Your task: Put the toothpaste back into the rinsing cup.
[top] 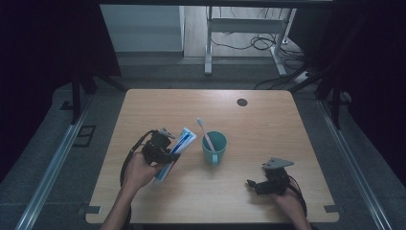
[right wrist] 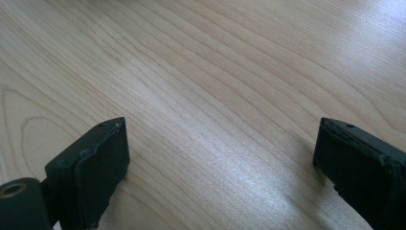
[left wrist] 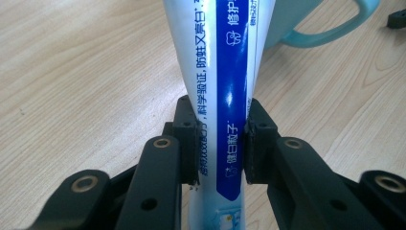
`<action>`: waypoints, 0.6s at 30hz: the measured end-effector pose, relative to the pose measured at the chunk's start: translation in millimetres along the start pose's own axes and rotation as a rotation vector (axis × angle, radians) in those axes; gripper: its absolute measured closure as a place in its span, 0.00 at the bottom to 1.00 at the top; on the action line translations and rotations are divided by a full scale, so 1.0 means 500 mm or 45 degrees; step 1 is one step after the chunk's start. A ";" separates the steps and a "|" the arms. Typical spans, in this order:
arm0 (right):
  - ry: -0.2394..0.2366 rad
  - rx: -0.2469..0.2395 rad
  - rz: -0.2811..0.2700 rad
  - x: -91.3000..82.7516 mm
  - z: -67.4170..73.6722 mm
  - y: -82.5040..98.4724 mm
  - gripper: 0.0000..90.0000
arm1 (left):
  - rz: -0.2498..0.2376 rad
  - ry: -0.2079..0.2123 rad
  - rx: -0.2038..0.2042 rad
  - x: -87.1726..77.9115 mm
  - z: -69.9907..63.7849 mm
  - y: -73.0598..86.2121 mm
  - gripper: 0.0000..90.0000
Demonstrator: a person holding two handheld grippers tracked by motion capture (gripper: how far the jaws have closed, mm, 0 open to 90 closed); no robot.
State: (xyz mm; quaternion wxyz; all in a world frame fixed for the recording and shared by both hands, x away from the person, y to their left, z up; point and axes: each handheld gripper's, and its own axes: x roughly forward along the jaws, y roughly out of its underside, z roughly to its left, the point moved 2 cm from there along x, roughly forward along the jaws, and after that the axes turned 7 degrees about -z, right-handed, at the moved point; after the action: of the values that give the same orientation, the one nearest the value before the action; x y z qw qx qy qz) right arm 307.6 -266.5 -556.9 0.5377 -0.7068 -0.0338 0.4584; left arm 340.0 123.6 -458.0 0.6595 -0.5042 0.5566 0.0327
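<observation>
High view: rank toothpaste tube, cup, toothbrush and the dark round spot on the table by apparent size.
1. toothpaste tube, longest, though held up off the table, so nearness to the camera may inflate it.
2. cup, shorter than the tube but wider.
3. toothbrush, thin, partly inside the cup.
4. dark round spot, smallest.

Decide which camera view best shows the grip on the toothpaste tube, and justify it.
The left gripper view: the toothpaste tube sits pinched between both black pads, close up. The high view shows the tube small, slanting from the left gripper. The right gripper view looks at the table.
</observation>
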 end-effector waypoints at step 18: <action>0.000 0.002 0.001 0.000 0.000 0.000 0.06 | -0.167 0.025 0.053 -0.041 -0.014 0.005 0.80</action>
State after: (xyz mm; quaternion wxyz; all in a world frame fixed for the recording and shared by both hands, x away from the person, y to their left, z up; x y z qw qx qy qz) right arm 307.5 -266.4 -556.9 0.5380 -0.7064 -0.0334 0.4587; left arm 325.8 130.7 -442.7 0.6651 -0.5260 0.5293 -0.0272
